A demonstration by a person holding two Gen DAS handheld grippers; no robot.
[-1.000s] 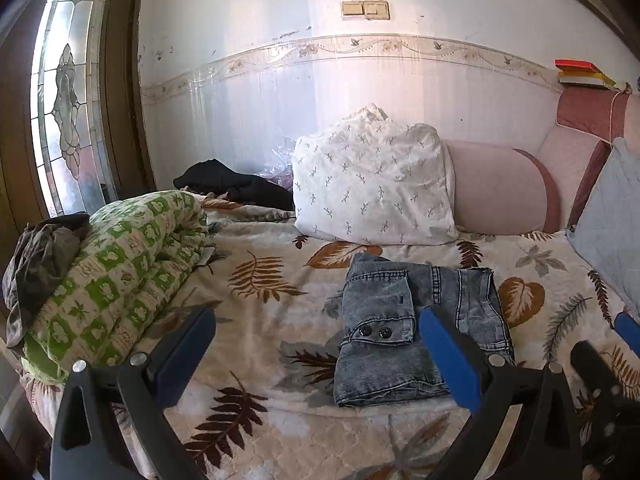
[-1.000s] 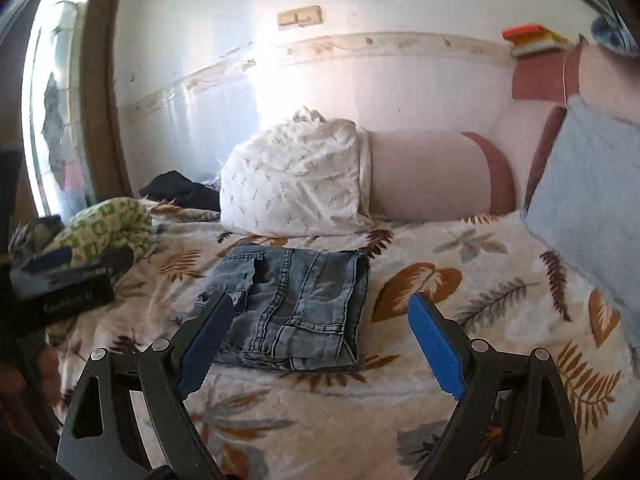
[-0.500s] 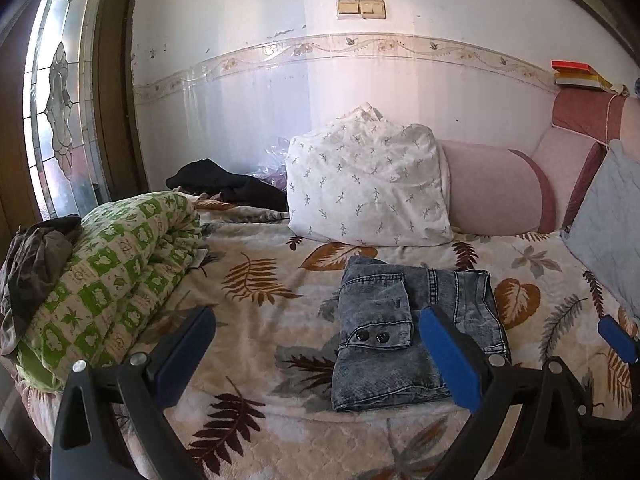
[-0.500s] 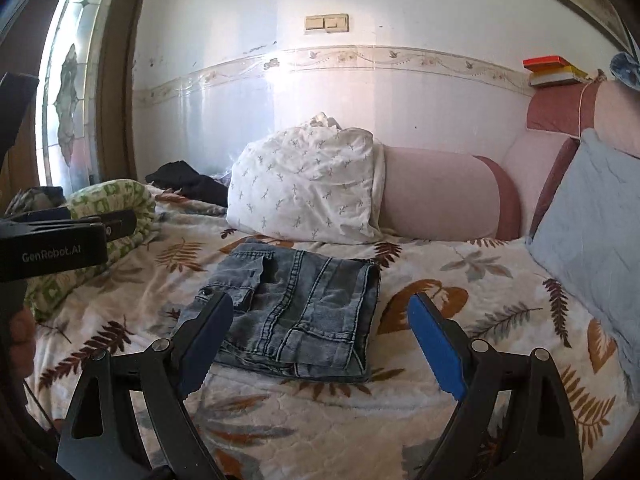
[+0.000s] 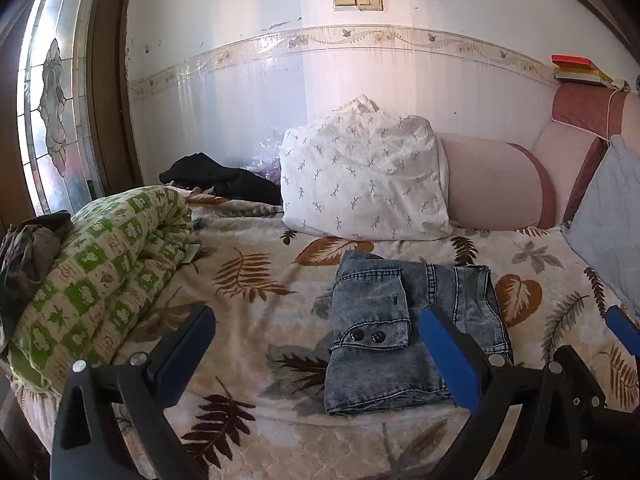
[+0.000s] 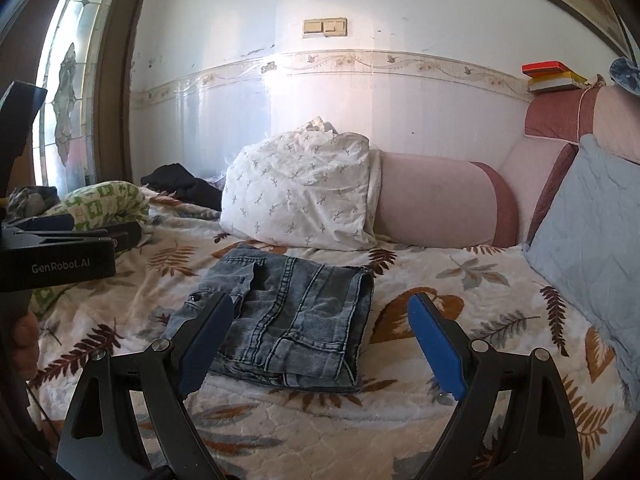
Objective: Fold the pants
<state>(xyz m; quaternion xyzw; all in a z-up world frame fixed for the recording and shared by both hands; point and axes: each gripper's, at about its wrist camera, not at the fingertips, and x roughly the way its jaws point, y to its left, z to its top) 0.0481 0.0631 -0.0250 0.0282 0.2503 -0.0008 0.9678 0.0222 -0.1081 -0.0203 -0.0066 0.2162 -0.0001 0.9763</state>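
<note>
Grey-blue denim pants (image 5: 400, 328) lie folded in a compact rectangle on the leaf-patterned bedspread (image 5: 256, 280); they also show in the right wrist view (image 6: 296, 316). My left gripper (image 5: 320, 348) is open and empty, held above the bed in front of the pants. My right gripper (image 6: 316, 344) is open and empty, just in front of the pants' near edge. The left gripper's body (image 6: 60, 256) shows at the left of the right wrist view. The right gripper's fingertip (image 5: 620, 328) shows at the right of the left wrist view.
A white patterned pillow (image 5: 360, 184) and a pink bolster (image 5: 492, 188) lean on the wall behind the pants. A rolled green quilt (image 5: 100, 280) lies at the left. Dark clothes (image 5: 216, 176) sit at the back left. A blue-grey cushion (image 6: 592, 240) stands at the right.
Both grippers have drawn back and risen a little from the bed; the view widened. The pants lie unmoved. Both jaws stay open.
</note>
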